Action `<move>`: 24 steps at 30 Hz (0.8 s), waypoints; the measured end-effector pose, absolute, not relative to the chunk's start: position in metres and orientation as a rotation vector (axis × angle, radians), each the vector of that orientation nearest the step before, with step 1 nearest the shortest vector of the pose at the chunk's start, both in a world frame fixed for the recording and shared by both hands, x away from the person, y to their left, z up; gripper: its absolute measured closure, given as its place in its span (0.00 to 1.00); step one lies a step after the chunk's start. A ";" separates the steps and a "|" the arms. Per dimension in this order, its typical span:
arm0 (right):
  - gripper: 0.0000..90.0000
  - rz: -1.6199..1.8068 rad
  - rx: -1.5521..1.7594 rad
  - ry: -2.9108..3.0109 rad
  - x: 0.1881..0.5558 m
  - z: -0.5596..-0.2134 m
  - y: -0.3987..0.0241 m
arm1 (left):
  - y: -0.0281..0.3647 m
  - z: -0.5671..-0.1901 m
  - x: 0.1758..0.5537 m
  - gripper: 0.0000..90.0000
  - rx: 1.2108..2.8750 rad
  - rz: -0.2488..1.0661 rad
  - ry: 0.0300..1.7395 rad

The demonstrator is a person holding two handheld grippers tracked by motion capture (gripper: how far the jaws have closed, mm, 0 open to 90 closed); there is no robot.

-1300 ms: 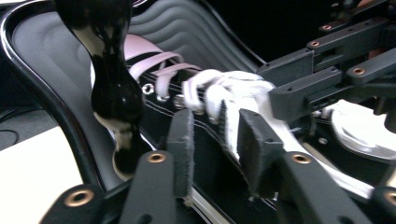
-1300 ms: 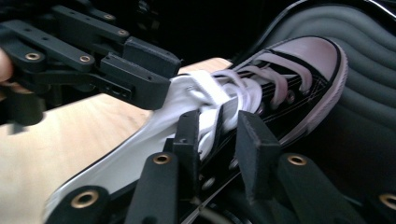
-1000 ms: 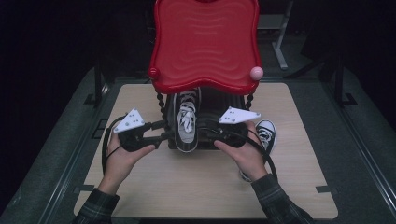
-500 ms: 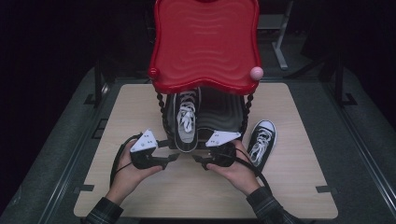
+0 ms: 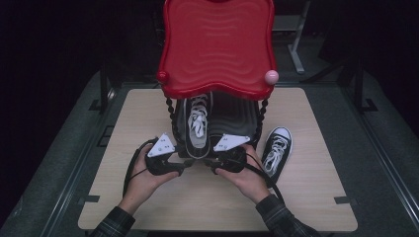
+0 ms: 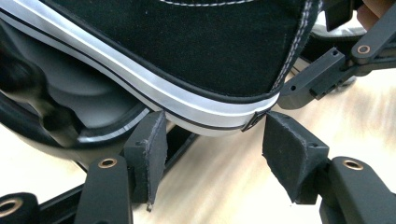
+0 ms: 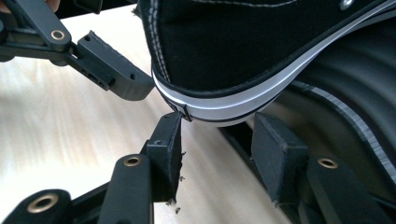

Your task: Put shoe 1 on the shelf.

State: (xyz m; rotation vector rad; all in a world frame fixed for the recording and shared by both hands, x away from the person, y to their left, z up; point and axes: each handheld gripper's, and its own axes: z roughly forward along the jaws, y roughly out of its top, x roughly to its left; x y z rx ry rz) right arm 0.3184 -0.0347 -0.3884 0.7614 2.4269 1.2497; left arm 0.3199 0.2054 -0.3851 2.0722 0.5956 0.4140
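A black high-top sneaker point(image 5: 197, 126) with white laces lies on the black lower shelf point(image 5: 232, 116) of a stand, its heel toward me. My left gripper point(image 5: 185, 165) and right gripper point(image 5: 210, 163) meet at that heel from either side. In the left gripper view the left gripper point(image 6: 212, 135) is open, and the sneaker's point(image 6: 210, 46) white sole rim hangs just above the gap. The right gripper point(image 7: 217, 133) is open too, right under the heel of the sneaker point(image 7: 243, 46). Neither gripper holds anything.
The stand's red wavy top point(image 5: 217, 44) sits on black beaded posts and overhangs the shelf. A second black sneaker point(image 5: 276, 148) lies on the wooden table point(image 5: 316, 197) to the right of the stand. Dark floor surrounds the table.
Both grippers came back toward the person from the sneaker's sides and closed in on its heel. The sneaker has stayed in place.
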 end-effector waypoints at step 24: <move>0.65 1.207 0.854 2.327 0.367 -0.370 -0.026 | 0.185 -0.369 0.350 0.61 2.044 0.652 0.756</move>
